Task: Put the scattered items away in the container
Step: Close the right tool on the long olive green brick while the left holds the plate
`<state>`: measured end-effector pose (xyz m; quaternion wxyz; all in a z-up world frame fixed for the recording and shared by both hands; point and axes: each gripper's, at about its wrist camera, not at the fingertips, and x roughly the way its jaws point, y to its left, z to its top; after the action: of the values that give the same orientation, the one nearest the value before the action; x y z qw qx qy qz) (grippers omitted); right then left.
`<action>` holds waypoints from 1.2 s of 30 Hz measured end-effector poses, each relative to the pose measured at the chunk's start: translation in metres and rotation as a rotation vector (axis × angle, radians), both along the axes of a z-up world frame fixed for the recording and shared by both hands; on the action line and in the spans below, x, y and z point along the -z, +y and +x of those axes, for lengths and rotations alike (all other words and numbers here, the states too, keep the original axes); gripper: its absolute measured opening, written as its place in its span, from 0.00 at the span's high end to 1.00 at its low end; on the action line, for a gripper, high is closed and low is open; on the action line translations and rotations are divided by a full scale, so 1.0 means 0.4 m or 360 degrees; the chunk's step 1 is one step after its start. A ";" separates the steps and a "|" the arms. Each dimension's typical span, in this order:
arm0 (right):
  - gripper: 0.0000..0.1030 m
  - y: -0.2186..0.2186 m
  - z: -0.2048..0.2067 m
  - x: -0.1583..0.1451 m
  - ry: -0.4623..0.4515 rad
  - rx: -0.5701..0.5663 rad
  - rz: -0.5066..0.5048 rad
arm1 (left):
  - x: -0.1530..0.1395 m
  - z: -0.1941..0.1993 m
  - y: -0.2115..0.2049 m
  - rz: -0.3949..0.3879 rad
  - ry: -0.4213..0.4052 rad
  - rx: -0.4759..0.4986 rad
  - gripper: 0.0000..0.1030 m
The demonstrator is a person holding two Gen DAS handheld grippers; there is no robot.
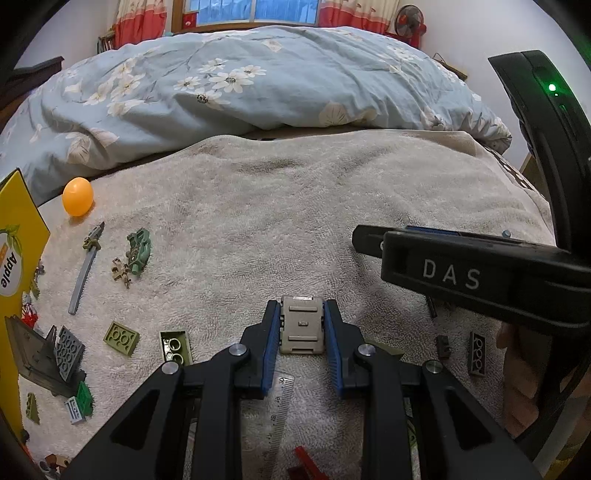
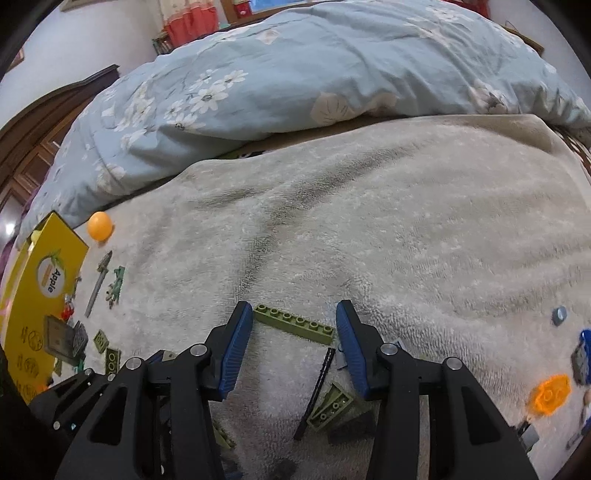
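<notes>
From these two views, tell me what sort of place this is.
Likely a bedroom: a rumpled pale-blue floral duvet on a bed, red curtains by a window, and toy bricks scattered over a beige terry towel.

Tan flat clip-like piece (image 1: 303,325) upright betw. blue pads, pinched on both sides, above beige towel. Yellow "Apple" box (image 1: 14,236) stands at far left edge; orange ball (image 1: 77,196) just beside its far corner, grey toy sword (image 1: 86,267) and green figure (image 1: 138,251) nearby. Long olive brick (image 2: 293,320) lies flat, studs up, slightly diagonal; olive wedge brick (image 2: 332,406) and thin black rod (image 2: 317,391) near it, orange translucent piece (image 2: 548,395) well apart at right.
</notes>
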<state>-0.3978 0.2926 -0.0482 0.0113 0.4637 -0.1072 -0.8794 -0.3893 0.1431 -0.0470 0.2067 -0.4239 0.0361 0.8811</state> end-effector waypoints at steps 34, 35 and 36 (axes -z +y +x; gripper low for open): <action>0.53 -0.011 0.072 -0.031 0.0139 -0.0014 -0.0083 | -0.015 0.004 -0.013 0.0031 0.0024 -0.0032 0.78; 0.53 -0.010 0.075 -0.033 0.0144 -0.0014 -0.0081 | -0.017 0.005 -0.013 0.0033 0.0030 -0.0034 0.78; 0.53 -0.007 0.083 -0.037 0.0154 -0.0009 -0.0077 | -0.020 0.008 -0.016 0.0039 0.0044 -0.0038 0.78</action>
<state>-0.3648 0.2897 -0.0336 0.0301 0.4205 -0.1264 -0.8980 -0.3861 0.1368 -0.0389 0.2008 -0.4095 0.0232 0.8896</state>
